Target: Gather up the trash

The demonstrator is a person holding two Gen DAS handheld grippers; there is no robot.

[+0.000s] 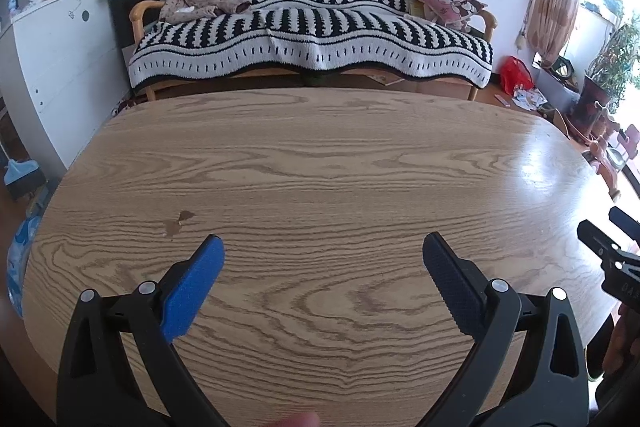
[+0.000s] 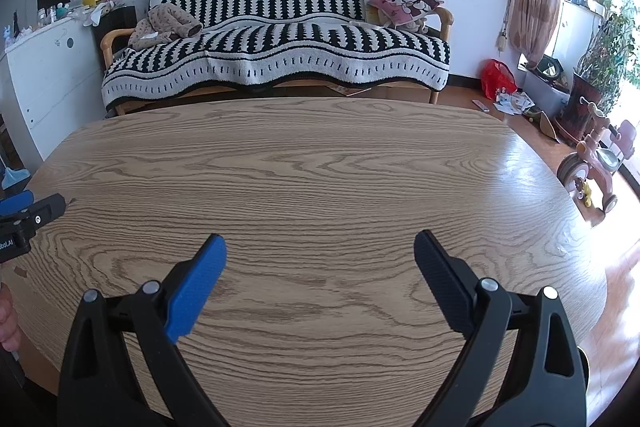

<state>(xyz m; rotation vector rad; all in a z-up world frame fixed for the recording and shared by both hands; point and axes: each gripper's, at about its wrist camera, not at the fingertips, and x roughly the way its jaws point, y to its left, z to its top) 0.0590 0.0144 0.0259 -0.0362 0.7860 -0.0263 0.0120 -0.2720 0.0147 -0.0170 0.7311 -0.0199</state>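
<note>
Your left tool (image 1: 323,247) hangs over the near part of the wooden desk (image 1: 320,155) with its two fingers spread wide, grasping nothing. Your right tool (image 2: 320,245) matches it: fingers splayed apart above the wood grain, nothing between them. Each tool shows at the edge of the other's view, so you hold them side by side, near one another but apart.

On the desk you have only a small wet-looking stain (image 1: 178,221), just ahead of the left tool's blue finger (image 1: 192,291). No trash lies on the desk top in either view.

Beyond the far edge of the desk stands a sofa (image 2: 276,55) under a black-and-white striped throw. On the floor to its right you can see a red plastic bag (image 2: 496,77) with scattered paper scraps (image 2: 514,103) just beside it, well apart from both tools. A pink tricycle (image 2: 596,163) stands farther right, near the potted plants (image 2: 600,67).
</note>
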